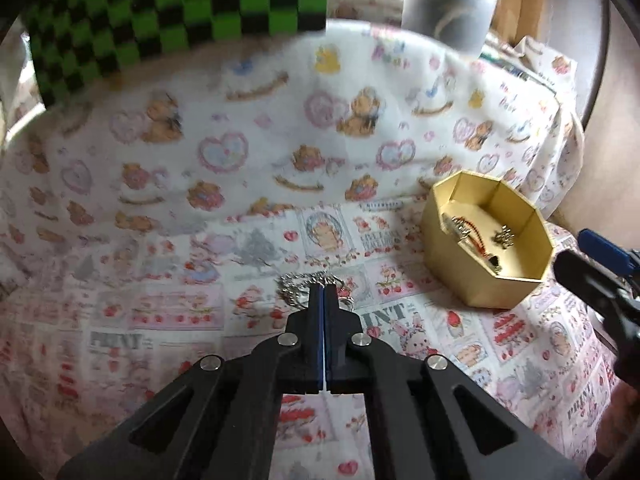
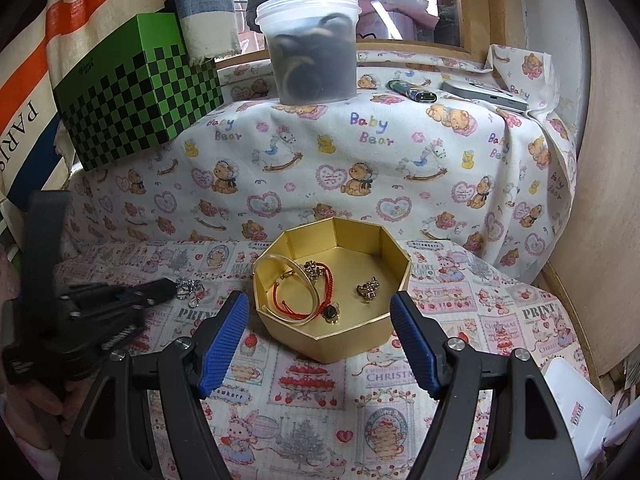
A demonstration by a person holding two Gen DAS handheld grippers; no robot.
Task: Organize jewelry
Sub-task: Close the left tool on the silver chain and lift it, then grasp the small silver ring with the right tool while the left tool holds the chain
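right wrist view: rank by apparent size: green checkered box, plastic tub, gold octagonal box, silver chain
1. green checkered box
2. gold octagonal box, close to the green one; it sits nearer the camera, so true order unsure
3. plastic tub
4. silver chain, clearly smallest

Bear cloth [image 2: 372, 148]: "Baby Bear"
Patchwork cloth [image 2: 384, 384]: "PRINT", "CHRISTMAS"
Striped bag [image 2: 28, 80]: "PARIS", the end cut off
Green checked box [image 2: 132, 96]: script too small to read

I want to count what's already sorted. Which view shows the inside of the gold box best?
The right wrist view: the gold box sits centred, sharp, its floor open to view. The left wrist view shows it off to the right, partly behind its near wall.
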